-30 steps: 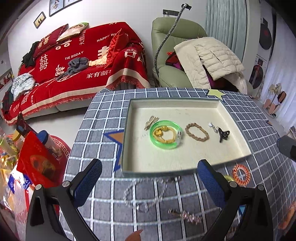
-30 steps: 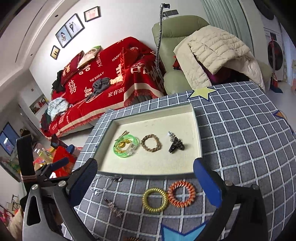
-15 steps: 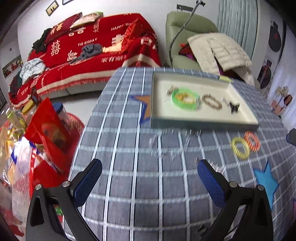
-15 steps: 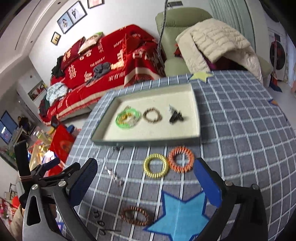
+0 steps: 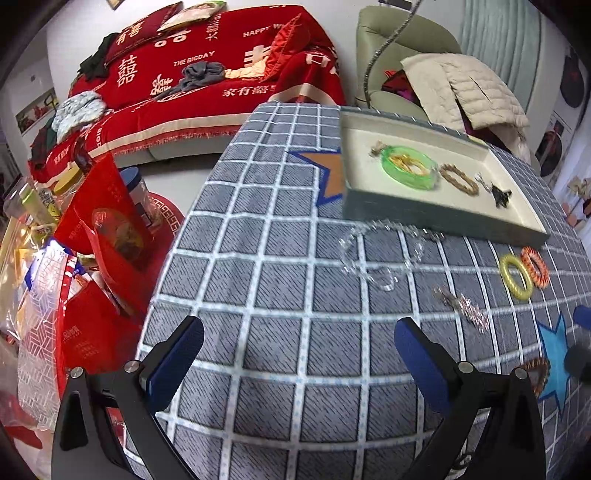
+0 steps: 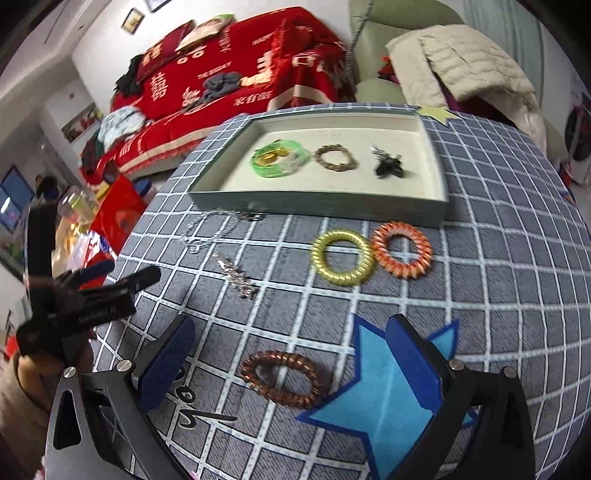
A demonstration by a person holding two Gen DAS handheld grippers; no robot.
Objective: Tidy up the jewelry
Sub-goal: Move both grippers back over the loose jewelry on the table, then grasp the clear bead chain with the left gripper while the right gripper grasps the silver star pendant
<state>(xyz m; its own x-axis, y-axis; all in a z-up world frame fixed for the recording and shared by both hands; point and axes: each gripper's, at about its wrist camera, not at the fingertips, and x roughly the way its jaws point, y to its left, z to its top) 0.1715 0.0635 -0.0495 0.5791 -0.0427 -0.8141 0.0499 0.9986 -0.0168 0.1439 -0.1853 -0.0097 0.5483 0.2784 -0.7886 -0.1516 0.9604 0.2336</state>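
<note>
White walls, framed pictures [image 6: 133,20] far left. Sofa [image 5: 207,74] under a red printed throw along the far wall. Green armchair [image 5: 402,48] to its right, pale quilted jacket [image 5: 461,88] draped over it. Ribbed curtain [image 5: 506,33] far right.

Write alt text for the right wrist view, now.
Open right tongs hover over a copper coil hair tie on a grey checked tablecloth. Beyond lie yellow and orange coil ties and a tray holding jewelry.
</note>
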